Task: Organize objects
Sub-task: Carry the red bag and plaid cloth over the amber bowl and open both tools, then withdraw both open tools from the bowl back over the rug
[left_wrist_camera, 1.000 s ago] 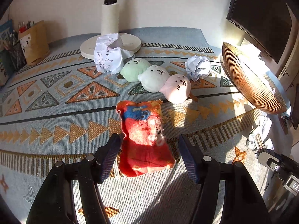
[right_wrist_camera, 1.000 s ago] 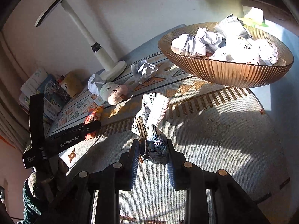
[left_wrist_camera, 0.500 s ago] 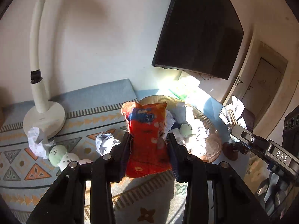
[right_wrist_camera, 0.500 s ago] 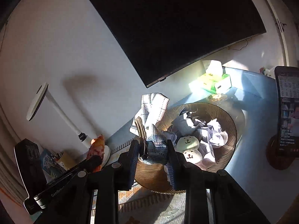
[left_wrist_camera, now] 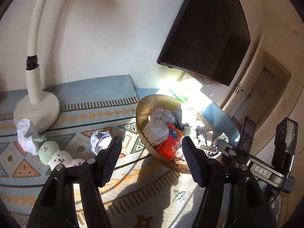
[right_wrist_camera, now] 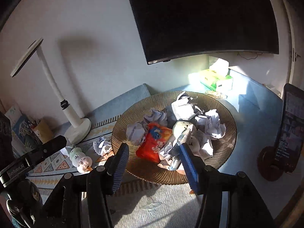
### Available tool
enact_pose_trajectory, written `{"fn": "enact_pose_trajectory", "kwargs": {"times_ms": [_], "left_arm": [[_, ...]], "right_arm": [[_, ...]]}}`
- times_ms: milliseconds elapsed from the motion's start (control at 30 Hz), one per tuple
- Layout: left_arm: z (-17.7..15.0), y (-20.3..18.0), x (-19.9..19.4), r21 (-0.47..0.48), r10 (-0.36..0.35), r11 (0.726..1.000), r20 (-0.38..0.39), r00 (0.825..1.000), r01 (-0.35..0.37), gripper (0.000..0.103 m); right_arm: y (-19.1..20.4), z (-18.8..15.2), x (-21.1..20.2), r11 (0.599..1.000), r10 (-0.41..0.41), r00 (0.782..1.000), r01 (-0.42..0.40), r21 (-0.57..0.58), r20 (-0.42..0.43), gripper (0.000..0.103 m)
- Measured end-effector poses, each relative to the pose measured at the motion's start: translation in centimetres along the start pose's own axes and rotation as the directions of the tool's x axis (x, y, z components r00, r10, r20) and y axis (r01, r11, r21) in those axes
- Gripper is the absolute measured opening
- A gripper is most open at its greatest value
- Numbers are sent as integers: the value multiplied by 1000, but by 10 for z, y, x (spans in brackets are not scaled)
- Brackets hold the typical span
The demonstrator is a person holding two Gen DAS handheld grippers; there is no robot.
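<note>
Both claws are opening, empty. The red crinkled snack packet point(right_wrist_camera: 153, 142), gripped half a second ago by the left claw point(left_wrist_camera: 152, 159), now lies in the ribbed amber glass bowl point(right_wrist_camera: 226, 148) at frame centre. The checked cloth point(right_wrist_camera: 180, 142) has dropped from the right claw point(right_wrist_camera: 153, 167) beside it.

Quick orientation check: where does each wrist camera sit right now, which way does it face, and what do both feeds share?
Left wrist: rides the left tool, angled down over the patterned mat toward the amber bowl; its own two fingers show, jaws opening with nothing between; the right tool shows at right.
Right wrist: rides the right tool, looking down into the bowl; jaws opening, a checked cloth by one finger; the left tool shows at left.
Shared: bowl, red packet, lamp, black screen.
</note>
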State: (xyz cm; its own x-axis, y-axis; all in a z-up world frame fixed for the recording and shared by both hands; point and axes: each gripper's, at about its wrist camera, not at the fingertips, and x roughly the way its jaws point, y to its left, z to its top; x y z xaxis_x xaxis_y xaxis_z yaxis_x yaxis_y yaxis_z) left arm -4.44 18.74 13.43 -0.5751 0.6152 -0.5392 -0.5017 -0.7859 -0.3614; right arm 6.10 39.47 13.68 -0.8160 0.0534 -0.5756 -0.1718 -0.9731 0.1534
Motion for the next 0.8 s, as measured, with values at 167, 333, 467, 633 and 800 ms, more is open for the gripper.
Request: {"fn": "enact_pose_trajectory", "kwargs": {"times_ms": [167,333,467,633,800], "left_arm": [[-26,30,-81,-34,175,984,116,978,-172,68],[-61,73,-117,-96,407,913,180,895,-396,99],[-88,115,-98,-163,470,877,95,878,-452,102],[-101,132,-75,-177,459,875,13,888,-450,102],[-106,119,-68,-115,495,864,9,869,-491,102]], "right_arm": [[79,-15,-30,986,47,984,-19,-163,170,103],[127,-47,19,973,137,990,-131,-192,20,103],[136,-84,69,977,64,997,-72,-199,-45,103],[134,-92,73,979,55,997,-64,-195,-51,101],[138,-93,76,974,67,995,-80,-210,-67,102]]}}
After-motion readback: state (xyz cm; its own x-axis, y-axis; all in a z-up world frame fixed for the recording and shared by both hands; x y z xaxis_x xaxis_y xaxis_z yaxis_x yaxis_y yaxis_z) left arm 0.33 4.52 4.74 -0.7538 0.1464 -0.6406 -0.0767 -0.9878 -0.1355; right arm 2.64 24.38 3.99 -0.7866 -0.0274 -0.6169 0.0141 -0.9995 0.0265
